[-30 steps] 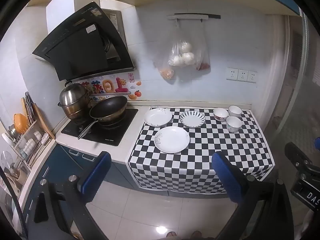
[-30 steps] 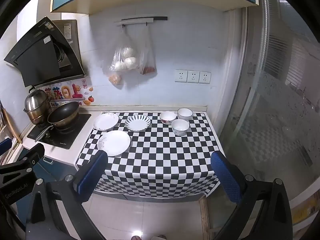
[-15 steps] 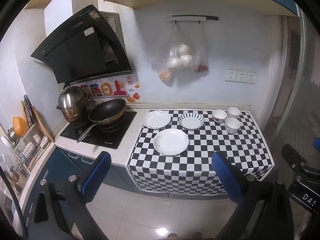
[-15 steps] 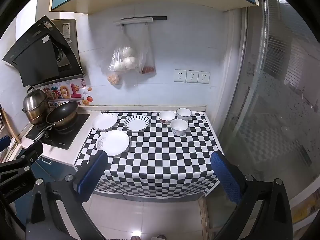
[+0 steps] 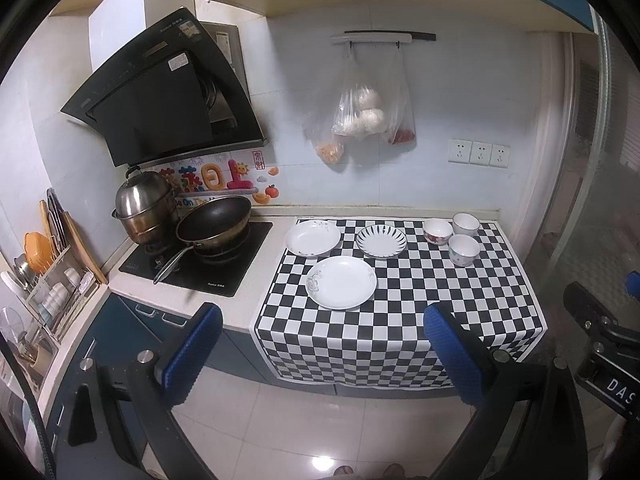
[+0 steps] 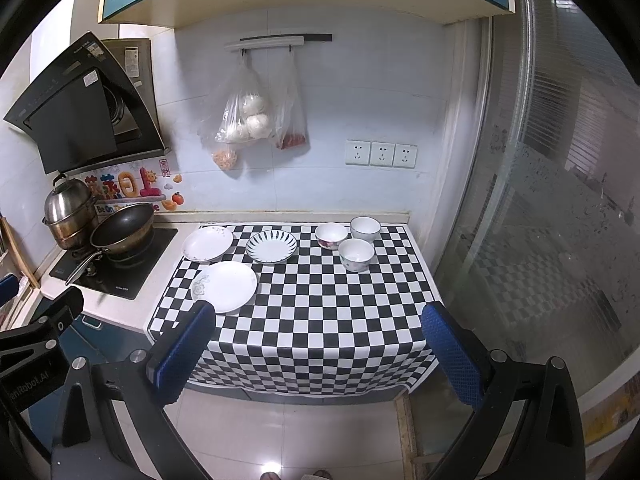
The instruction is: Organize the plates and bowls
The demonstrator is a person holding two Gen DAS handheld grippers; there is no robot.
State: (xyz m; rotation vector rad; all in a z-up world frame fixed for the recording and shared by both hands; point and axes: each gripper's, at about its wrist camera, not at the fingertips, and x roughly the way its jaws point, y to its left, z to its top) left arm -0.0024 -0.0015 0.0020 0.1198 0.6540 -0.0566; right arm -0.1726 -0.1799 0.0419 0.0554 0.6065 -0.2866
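left gripper and right gripper wide apart, empty | plates shallow (glazed, flat-lying) | risk: fingers skid off rim, crockery chips

Three plates sit on the tabletop: one plain white plate nearest the camera, one white plate at its 11 o'clock, and one striped plate at its 1 o'clock. Three bowls are grouped at 2 o'clock from the plates: one patterned bowl, one white bowl behind it, one bowl in front. One checkered cloth covers the tabletop. One pan and one steel pot stand at 9 o'clock. Three wall sockets are at 1 o'clock.
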